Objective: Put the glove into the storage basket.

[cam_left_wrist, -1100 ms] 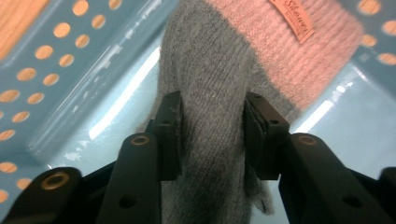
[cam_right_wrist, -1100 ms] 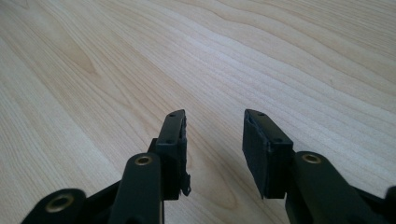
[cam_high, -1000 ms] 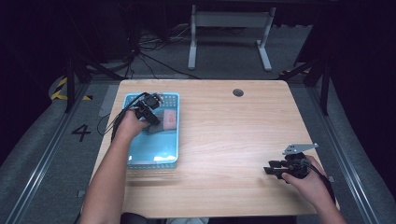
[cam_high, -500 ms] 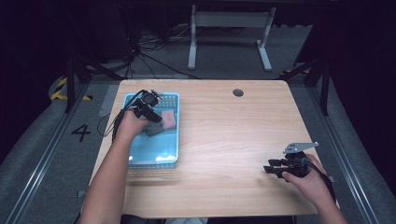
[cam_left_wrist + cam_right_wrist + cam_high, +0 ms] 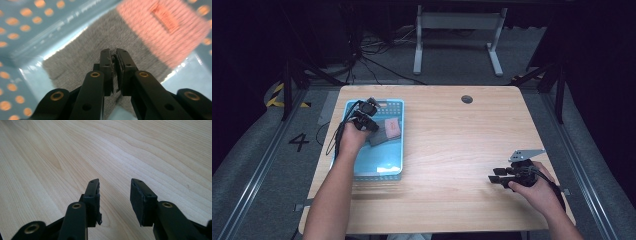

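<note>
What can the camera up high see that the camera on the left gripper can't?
The high view alone takes in the wooden table, the whole blue basket, the right gripper with open jaws low over bare wood, and both forearms. The left gripper view alone shows the left gripper close up: its jaws have just been closing and now pinch a fold of the grey cloth. Both show the grey cloth and the pink cloth lying together in the basket.

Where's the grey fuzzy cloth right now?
In the high view the grey fuzzy cloth lies inside the blue perforated plastic basket at the table's left side, beside the pink knitted cloth, under the left gripper.
</note>
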